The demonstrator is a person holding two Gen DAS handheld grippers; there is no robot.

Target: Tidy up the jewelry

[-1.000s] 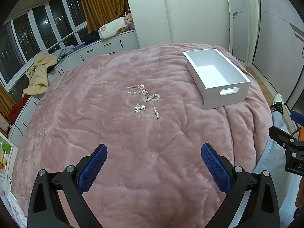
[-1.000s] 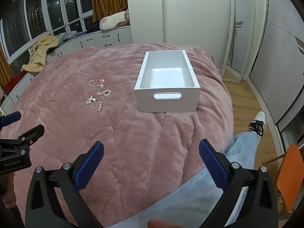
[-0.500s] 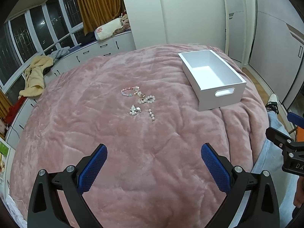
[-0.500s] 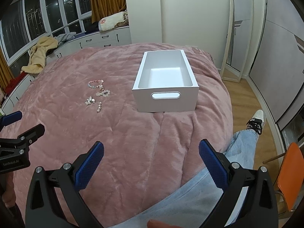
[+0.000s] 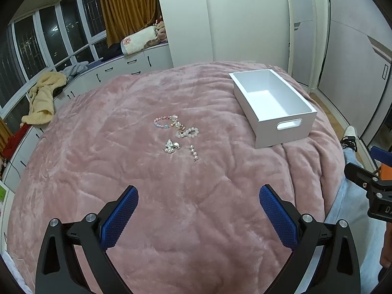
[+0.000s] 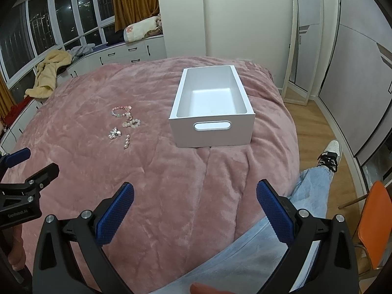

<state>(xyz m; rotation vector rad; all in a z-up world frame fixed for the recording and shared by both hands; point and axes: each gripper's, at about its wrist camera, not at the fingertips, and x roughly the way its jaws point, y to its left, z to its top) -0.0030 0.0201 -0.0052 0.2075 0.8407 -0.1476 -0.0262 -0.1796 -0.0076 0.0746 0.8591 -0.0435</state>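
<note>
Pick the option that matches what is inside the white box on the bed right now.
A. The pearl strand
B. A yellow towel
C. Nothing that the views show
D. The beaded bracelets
C: the white box shows only its bare floor in both views, while the beaded bracelets, the silver charm and the pearl strand all lie on the pink blanket to its left, apart from it.

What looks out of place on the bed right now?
Only the jewelry: it lies loose in a small cluster on the pink blanket, left of the white box, which looks empty. Nothing appears spilled or damaged. Both grippers, left and right, are open, holding nothing.
</note>
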